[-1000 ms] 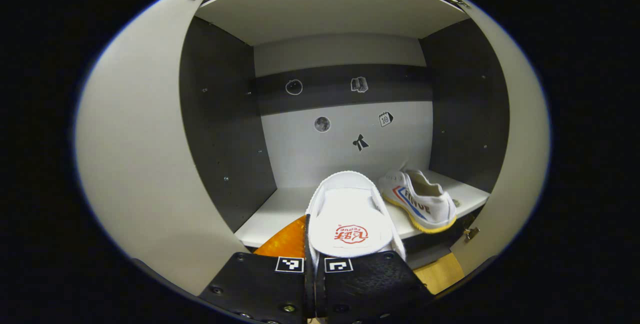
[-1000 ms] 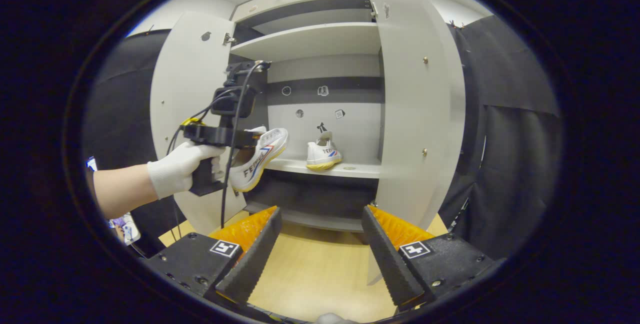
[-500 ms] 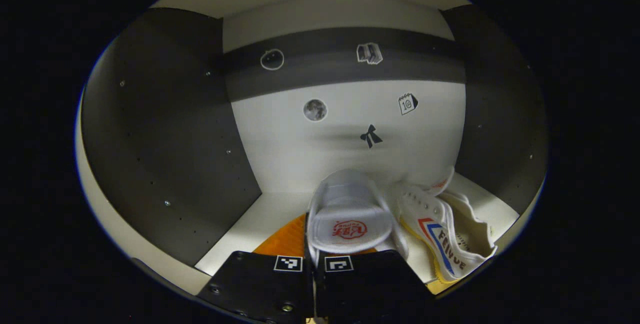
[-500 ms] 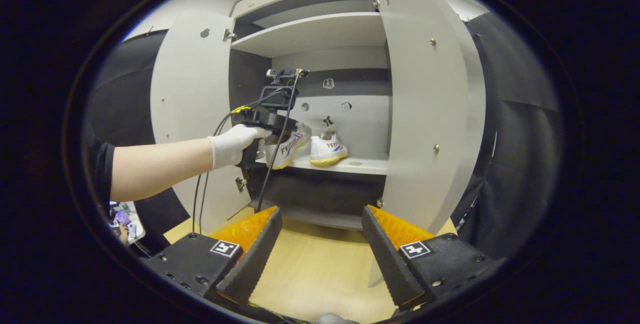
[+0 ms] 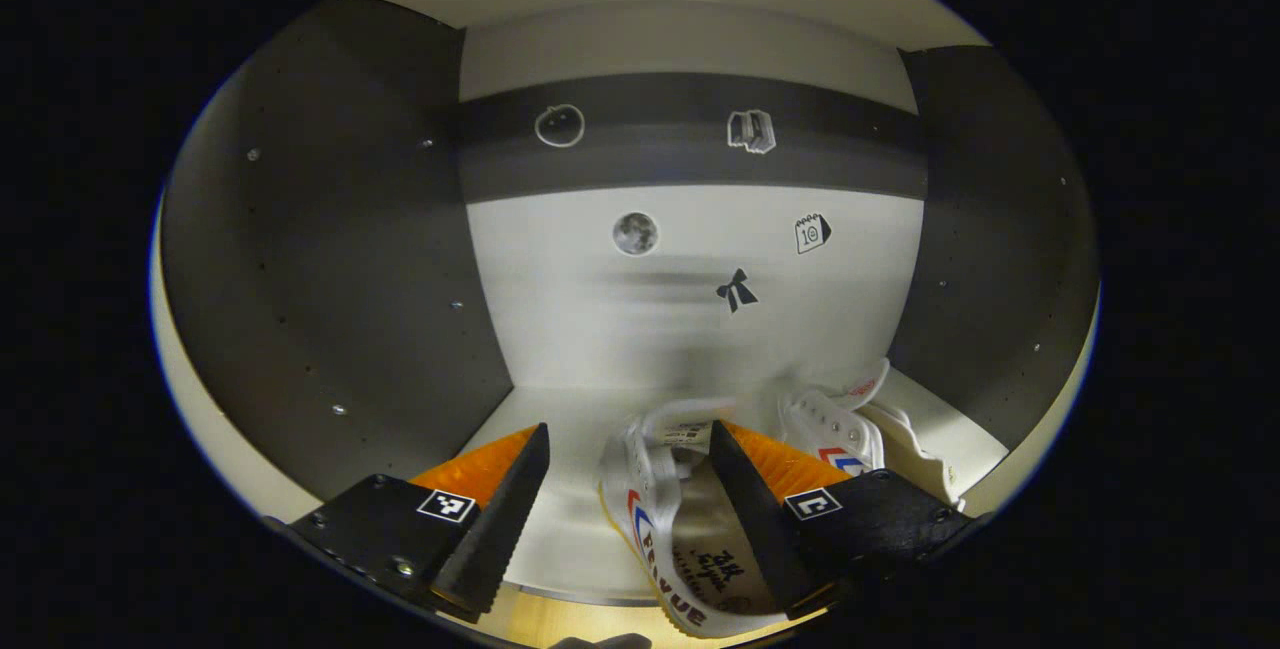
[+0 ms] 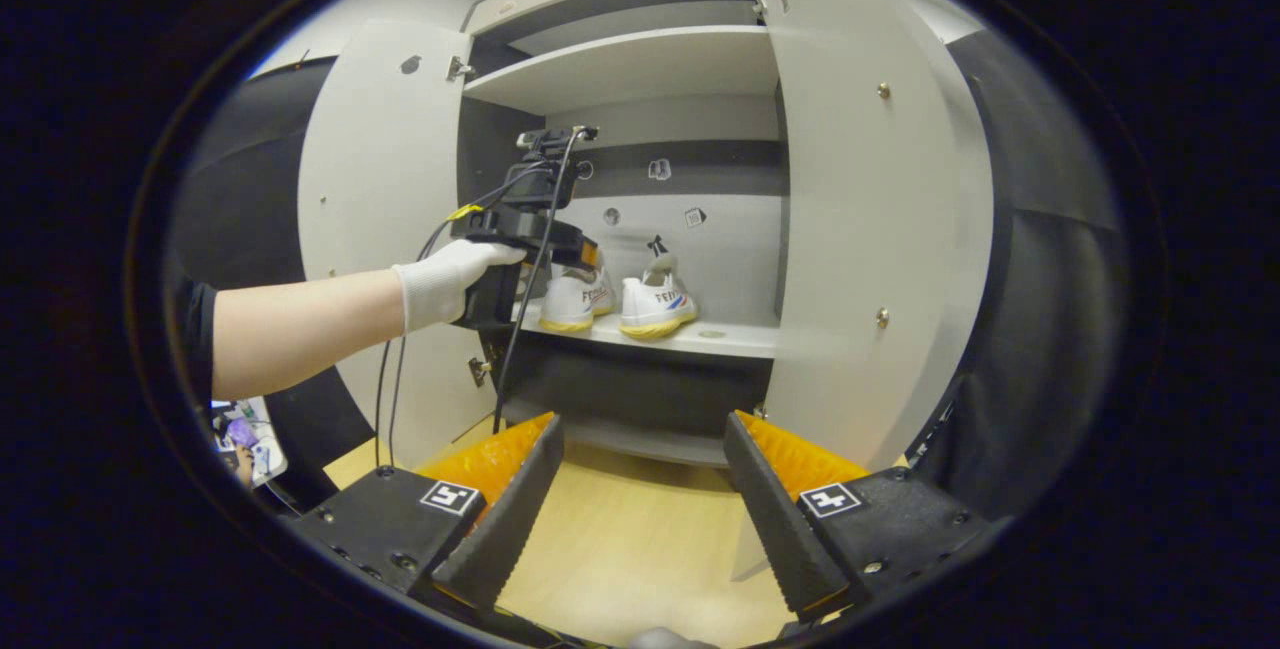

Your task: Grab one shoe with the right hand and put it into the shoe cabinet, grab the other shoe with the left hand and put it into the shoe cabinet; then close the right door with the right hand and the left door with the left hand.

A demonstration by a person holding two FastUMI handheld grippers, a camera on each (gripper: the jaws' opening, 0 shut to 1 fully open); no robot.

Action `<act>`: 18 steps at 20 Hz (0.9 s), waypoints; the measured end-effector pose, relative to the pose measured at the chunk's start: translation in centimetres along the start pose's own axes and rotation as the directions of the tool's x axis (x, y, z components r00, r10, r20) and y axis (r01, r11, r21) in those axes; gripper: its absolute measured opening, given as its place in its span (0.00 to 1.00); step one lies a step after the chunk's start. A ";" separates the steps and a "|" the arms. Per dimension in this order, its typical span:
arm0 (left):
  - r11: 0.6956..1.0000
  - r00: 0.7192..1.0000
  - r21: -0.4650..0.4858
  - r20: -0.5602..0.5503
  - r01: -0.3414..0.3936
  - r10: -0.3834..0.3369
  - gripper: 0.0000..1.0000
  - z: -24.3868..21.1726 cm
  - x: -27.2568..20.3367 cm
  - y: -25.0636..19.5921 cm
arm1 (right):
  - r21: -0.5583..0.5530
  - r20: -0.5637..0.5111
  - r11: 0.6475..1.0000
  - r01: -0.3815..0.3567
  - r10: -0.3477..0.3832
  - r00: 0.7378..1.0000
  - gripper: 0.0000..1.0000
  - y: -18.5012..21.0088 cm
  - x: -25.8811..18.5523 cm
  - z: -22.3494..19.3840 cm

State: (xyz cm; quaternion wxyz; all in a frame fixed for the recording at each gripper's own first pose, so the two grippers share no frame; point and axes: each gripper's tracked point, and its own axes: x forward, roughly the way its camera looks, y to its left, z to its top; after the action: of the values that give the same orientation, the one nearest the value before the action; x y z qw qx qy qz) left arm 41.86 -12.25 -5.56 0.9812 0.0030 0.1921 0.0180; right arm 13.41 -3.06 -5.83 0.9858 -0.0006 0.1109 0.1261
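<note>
Shoes (image 6: 575,295) (image 6: 655,301) both sit side by side on the shoe cabinet's shelf (image 6: 735,337), the left gripper (image 5: 625,504) spread wide around the nearer one, so next comes backing it out while the wide-open right gripper (image 6: 645,489) reaches for the right door (image 6: 870,229).

In the right gripper view, the shoe cabinet (image 6: 640,59) stands ahead with the left door (image 6: 375,179) and the right door (image 6: 865,229) swung open. On the middle shelf (image 6: 730,337) two shoes stand side by side: the left shoe (image 6: 575,297) near the left wall, the right shoe (image 6: 655,299) just beside it. The left tongs (image 6: 530,229) are in front of the left shoe. The right tongs (image 6: 640,499) are before the cabinet, above the floor (image 6: 640,539).
</note>
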 end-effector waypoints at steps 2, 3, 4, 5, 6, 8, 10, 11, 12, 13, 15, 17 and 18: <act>1.000 1.000 -0.023 0.030 0.002 -0.001 0.96 0.8 -1.7 0.3 | 0.006 0.016 1.000 0.016 -0.016 1.000 1.00 -0.2 -0.2 0.6; 0.999 0.999 -0.031 0.044 0.009 -0.008 0.96 1.0 -2.6 0.4 | 0.012 0.025 1.000 0.025 -0.026 0.999 1.00 -0.4 -0.4 1.0; 0.999 0.998 -0.030 0.062 0.016 -0.014 0.96 1.4 -3.8 0.3 | 0.018 0.036 0.999 0.034 -0.035 0.999 1.00 -0.5 -0.6 1.3; 1.000 0.997 -0.023 0.081 0.021 -0.019 0.96 1.6 -4.9 0.4 | 0.023 0.050 0.999 0.042 -0.044 0.998 1.00 -0.5 -1.0 1.8; 0.999 0.994 -0.017 0.101 0.037 -0.035 0.96 1.8 -6.2 0.1 | 0.025 0.065 0.998 0.050 -0.051 0.997 1.00 -0.6 -1.4 2.2; 0.998 0.986 0.000 0.160 0.055 -0.054 0.96 2.2 -9.3 -0.2 | 0.037 0.098 0.997 0.063 -0.067 0.993 1.00 -0.5 -2.5 3.1; 0.998 0.971 0.020 0.231 0.055 -0.058 0.96 2.6 -12.5 -0.3 | 0.048 0.120 0.996 0.075 -0.080 0.990 1.00 -0.4 -3.6 3.7; 0.999 0.963 0.025 0.265 0.049 -0.054 0.96 2.6 -14.6 -0.2 | 0.052 0.130 0.995 0.084 -0.090 0.987 1.00 -0.5 -4.3 3.9; 0.999 0.953 0.031 0.299 0.044 -0.051 0.96 2.7 -16.5 0.0 | 0.055 0.139 0.994 0.095 -0.102 0.985 1.00 -0.5 -4.9 4.1; 0.998 0.945 0.040 0.323 0.040 -0.051 1.00 2.5 -17.8 0.0 | 0.059 0.150 0.993 0.106 -0.114 0.982 1.00 -0.6 -5.5 4.4; 0.999 0.934 0.040 0.353 0.037 -0.049 0.96 1.5 -20.5 0.2 | 0.075 0.166 0.989 0.125 -0.136 0.977 1.00 -0.9 -7.0 4.7; 0.998 0.930 0.029 0.363 0.047 -0.055 0.96 0.3 -23.4 0.7 | 0.071 0.188 0.983 0.169 -0.179 0.966 1.00 -2.0 -8.4 5.2; 0.999 0.929 0.027 0.368 0.043 -0.050 0.96 -0.3 -24.9 1.0 | 0.071 0.200 0.978 0.198 -0.208 0.957 1.00 -2.9 -9.1 5.4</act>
State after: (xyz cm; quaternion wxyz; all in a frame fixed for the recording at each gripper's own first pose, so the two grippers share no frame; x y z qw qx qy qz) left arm 18.68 -12.11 3.52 0.9999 0.0107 0.0050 -0.0081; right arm 6.75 -7.95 1.38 0.9994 0.0256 0.0104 0.0208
